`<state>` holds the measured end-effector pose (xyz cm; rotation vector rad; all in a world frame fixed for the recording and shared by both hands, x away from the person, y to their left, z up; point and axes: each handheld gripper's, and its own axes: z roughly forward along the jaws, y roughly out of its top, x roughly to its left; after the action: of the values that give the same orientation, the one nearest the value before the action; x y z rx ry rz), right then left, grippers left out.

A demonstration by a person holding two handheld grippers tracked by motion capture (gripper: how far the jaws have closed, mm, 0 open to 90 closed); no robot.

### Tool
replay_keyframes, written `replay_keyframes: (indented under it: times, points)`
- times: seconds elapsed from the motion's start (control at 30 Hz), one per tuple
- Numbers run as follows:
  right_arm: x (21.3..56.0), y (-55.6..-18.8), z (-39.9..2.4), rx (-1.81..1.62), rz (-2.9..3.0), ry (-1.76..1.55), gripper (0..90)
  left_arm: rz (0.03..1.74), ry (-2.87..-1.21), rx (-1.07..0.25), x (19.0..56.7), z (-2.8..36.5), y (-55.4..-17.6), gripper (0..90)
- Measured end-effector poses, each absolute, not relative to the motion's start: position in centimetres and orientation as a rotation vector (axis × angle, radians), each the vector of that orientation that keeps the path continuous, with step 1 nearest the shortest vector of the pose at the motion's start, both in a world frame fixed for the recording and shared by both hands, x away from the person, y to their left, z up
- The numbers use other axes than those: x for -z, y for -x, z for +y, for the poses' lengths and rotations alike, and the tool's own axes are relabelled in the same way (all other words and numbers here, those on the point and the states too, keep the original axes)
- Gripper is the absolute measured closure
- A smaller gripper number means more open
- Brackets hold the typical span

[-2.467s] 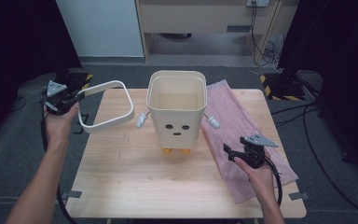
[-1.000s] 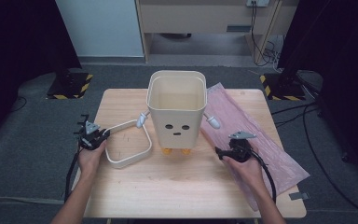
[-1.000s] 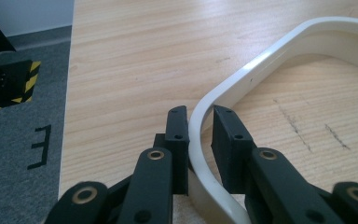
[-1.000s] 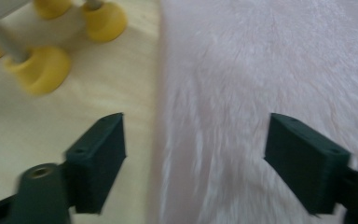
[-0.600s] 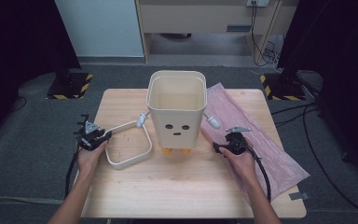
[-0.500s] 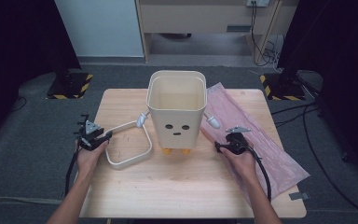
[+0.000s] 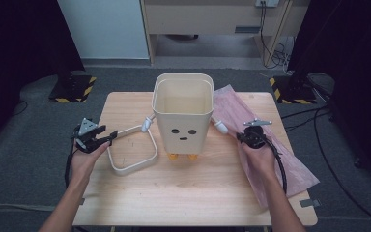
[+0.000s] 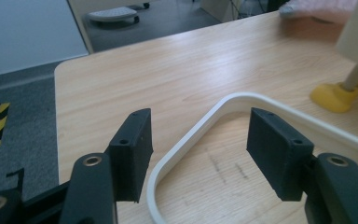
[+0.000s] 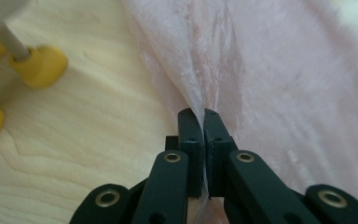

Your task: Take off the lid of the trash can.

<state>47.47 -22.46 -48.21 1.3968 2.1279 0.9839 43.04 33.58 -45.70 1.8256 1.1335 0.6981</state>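
A cream bin (image 7: 182, 108) with a face, small arms and yellow feet (image 9: 39, 66) stands mid-table. Its cream ring-shaped rim (image 7: 131, 150) lies flat to the bin's left. My left gripper (image 7: 107, 137) hovers just above the ring's left edge; its jaws have just been opening and stand open astride the ring (image 8: 205, 126) without touching it. A pink plastic bag (image 7: 270, 145) lies to the right of the bin. My right gripper (image 7: 244, 137) has just been closing and is shut on a pinched fold at the bag's left edge (image 9: 200, 84).
The wooden table (image 7: 188, 193) has bare room in front of the bin. Cables trail from both grippers towards the person. Grey floor, a cabinet and hazard-striped feet lie beyond the far edge.
The left gripper brought the ring down onto the table, then let go of it and rose slightly. The right gripper moved to the bag's left edge and closed on it.
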Motion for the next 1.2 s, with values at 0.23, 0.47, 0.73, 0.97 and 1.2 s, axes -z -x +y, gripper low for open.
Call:
replay_keyframes:
  times: [0.23, 0.47, 0.73, 0.97, 1.2]
  points:
    - [43.0, -50.1, -22.6, -0.941, 2.126, -1.344, 89.2, 1.077, -1.750, -0.616, 41.4, 32.8, -44.1, 25.3]
    - [38.3, -52.4, -22.0, -0.938, 2.128, -1.271, 89.5, 1.056, -1.683, -0.554, 39.3, 32.6, -44.5, 17.9]
    - [33.3, -55.0, -20.0, -0.974, 2.130, -1.172, 89.5, 1.000, -1.693, -0.536, 37.0, 32.0, -45.3, 13.0]
    - [29.9, -56.7, -17.5, -1.015, 2.159, -1.081, 89.5, 0.972, -1.674, -0.532, 34.0, 31.7, -46.6, 12.6]
    - [28.4, -58.6, -15.9, -1.077, 2.173, -1.070, 89.6, 0.937, -1.672, -0.527, 31.7, 31.3, -48.3, 12.6]
